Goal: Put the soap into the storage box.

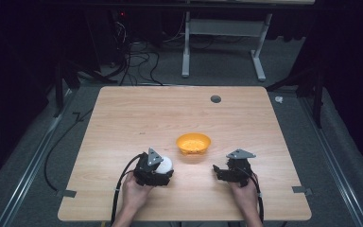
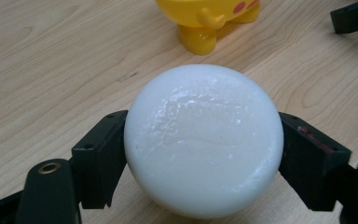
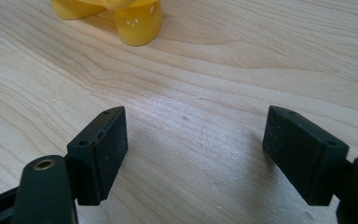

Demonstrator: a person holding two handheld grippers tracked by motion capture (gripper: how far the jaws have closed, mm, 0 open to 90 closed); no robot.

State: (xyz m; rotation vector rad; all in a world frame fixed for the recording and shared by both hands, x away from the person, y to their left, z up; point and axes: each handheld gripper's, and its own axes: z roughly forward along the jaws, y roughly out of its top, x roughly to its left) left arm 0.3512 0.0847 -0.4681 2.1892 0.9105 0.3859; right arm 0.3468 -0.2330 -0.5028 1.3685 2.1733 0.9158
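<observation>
The white ball (image 2: 203, 140) is sitting clamped between the left gripper (image 1: 155, 169) jaws, near the desk's (image 1: 123, 109) front edge, just left of the yellow bowl (image 1: 194, 143). It is smooth and round, so it could be slipping out and rolling off. The right gripper (image 3: 193, 149) is waiting with jaws apart, holding nothing. The left gripper view is showing the bowl's little feet; the high view is showing its open top.

You have a white ball (image 2: 203, 140) clamped between the pads of your left gripper (image 1: 163, 171): smooth, slightly glossy, a little flattened on top, just above the wooden table (image 1: 137, 113). The yellow bowl (image 1: 193, 143) stands upright at its two o'clock, near but apart.
</observation>
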